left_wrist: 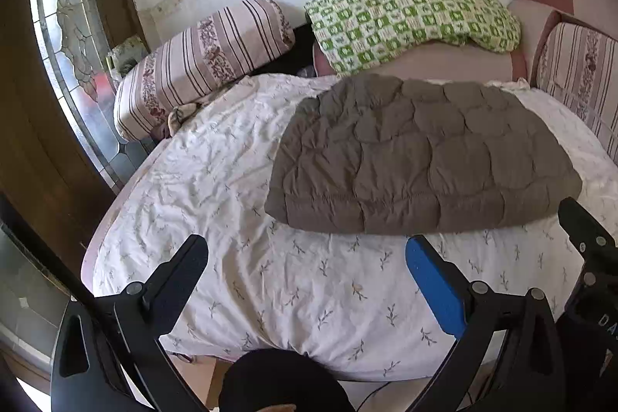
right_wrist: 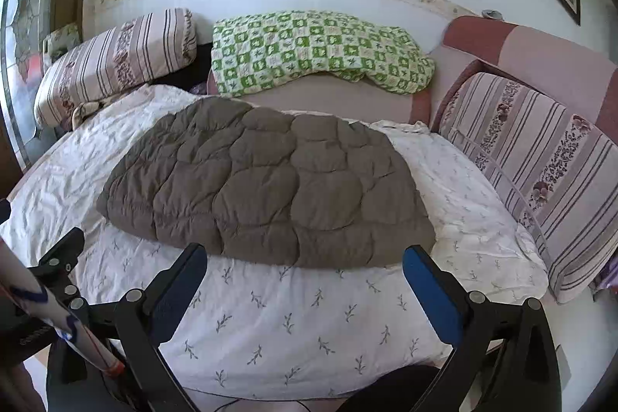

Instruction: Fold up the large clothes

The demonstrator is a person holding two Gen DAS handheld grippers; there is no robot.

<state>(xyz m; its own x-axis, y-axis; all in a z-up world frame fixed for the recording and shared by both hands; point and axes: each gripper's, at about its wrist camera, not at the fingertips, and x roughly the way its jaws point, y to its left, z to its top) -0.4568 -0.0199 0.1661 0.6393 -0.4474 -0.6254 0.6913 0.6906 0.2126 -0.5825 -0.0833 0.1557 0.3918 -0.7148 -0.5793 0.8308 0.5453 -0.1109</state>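
A grey-brown quilted jacket [left_wrist: 421,157] [right_wrist: 266,188] lies folded flat on a white floral sheet [left_wrist: 216,203] [right_wrist: 293,323]. My left gripper [left_wrist: 307,253] hovers open over the sheet, just short of the jacket's near hem, with nothing between its fingers. My right gripper [right_wrist: 305,259] is open as well, its fingertips [right_wrist: 415,257] level with the jacket's near edge and nothing gripped. The right gripper's black finger shows at the right edge of the left wrist view [left_wrist: 583,222]; the left gripper shows at the lower left of the right wrist view [right_wrist: 63,257].
Striped pillows lie at the back left [left_wrist: 201,60] [right_wrist: 112,60] and along the right [left_wrist: 579,72] [right_wrist: 540,172]. A green checked blanket [left_wrist: 409,18] [right_wrist: 309,49] lies behind the jacket. A glass-panelled door [left_wrist: 65,37] stands left. A person's dark knee [left_wrist: 278,381] is at the bed's near edge.
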